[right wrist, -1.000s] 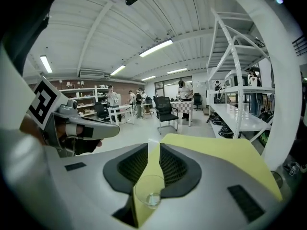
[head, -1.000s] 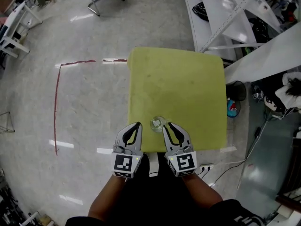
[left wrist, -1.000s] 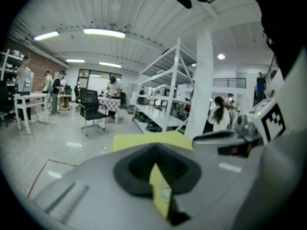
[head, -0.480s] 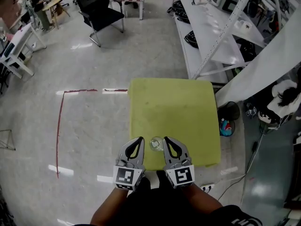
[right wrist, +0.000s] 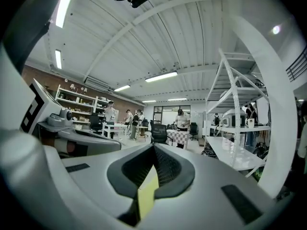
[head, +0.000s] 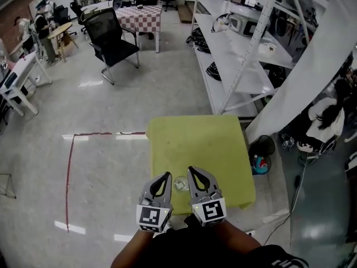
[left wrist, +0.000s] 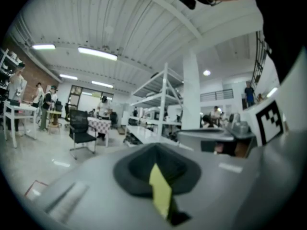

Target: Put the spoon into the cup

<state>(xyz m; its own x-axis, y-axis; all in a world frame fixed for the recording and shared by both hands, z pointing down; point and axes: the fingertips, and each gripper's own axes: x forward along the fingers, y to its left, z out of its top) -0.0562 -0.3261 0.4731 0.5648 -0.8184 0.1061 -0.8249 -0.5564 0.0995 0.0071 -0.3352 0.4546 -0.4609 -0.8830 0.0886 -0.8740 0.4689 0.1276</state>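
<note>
Two tools are in play and neither holds anything. The left tool [head: 165, 176] has its jaws brought together with nothing between them, and the right tool [head: 191, 171] is likewise pressed closed and empty. Each gripper view looks out level across the workshop rather than down at the work. In the head view the small glass cup [head: 179, 184] shows between the two tool tips, near the front edge of the yellow-green desk [head: 195, 138]. It looks like a clear, round-rimmed glass standing upright, pale against the desk cover, with highlights on its rim. It is too small there to tell whether the spoon is inside, and no spoon shows anywhere else on the desk or in either tool. With both tools empty and held up and level, the step in hand seems to be drawing clear of the cup rather than grasping anything. To do that well, both tips should move away from the rim without sweeping sideways across it. A light glass so close to the desk edge would likely tip or slide off at a small knock. A handle sticking out of it, if there is one, would be easy to catch. Pointing a tool down at the cup would confirm what it contains.
</note>
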